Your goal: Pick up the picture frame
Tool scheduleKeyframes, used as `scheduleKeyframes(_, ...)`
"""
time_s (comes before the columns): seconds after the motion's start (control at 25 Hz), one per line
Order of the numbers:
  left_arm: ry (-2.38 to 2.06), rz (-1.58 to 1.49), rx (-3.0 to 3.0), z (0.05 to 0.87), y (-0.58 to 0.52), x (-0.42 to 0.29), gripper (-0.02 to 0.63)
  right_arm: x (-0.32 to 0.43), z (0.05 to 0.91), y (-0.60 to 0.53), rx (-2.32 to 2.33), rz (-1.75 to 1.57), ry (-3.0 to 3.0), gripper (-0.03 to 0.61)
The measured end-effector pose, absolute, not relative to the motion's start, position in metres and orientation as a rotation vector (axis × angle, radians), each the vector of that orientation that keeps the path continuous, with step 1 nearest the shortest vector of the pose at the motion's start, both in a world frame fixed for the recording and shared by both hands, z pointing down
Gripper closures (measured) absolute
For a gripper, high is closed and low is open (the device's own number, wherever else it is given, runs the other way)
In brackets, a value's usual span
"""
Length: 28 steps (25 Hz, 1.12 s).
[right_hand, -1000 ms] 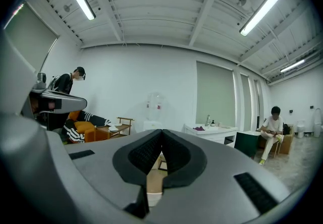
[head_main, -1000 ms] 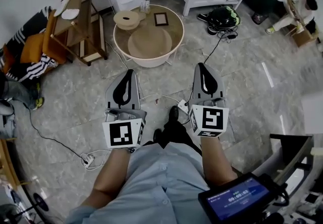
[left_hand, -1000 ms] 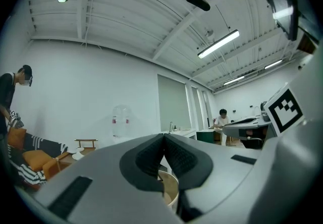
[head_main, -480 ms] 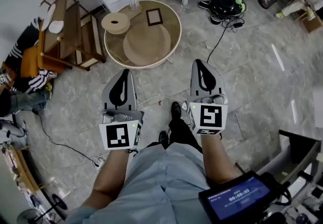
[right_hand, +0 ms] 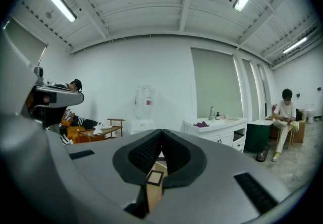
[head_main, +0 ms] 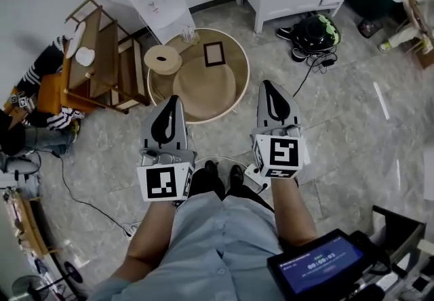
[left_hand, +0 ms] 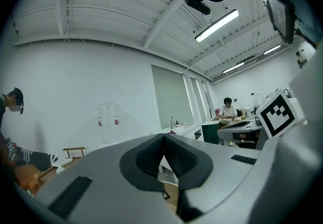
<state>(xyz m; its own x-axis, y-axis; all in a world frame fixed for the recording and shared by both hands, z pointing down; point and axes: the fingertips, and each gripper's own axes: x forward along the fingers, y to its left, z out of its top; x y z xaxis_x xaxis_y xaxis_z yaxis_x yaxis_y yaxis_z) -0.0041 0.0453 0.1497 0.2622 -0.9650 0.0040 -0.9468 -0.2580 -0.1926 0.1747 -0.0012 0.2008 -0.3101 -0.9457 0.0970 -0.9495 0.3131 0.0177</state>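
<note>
Head view gives the whole layout: the dark-framed rectangular picture frame lies flat on the round wooden bench with a white rim, at the top's upper right, just inside the rim. How do the claws stand?

Both are pressed together with nothing between them. The left claw overlaps the bench's near rim at centre-left. The right claw sits just right of the bench, over grey tiled floor.

Does either gripper view catch the frame?

Right gripper view, yes. Below its closed pads the picture frame shows small in the slit, on tan wood. In the left gripper view the claw's own body fills the lower part, so only a sliver of wood shows under the pads.

What crowds the frame?

A large round tan disc lies just beside it at lower left, and a smaller cream ring lies apart at the left. I can't tell what either one is.
</note>
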Motion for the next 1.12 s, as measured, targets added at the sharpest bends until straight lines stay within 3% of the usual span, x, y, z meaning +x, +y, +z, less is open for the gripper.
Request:
scheduleKeyframes(0.6,1.953,-0.151,-2.347,0.177,-0.068,-0.060,0.603,0.131,0.223,-0.122,1.688,0.043,-2.458,0.565)
scheduleKeyframes(1.12,2.005,-0.226,-2.457,0.253,-0.247,-0.118,0.603,0.079,0.310,-0.277,1.621,0.168,-2.360,0.563)
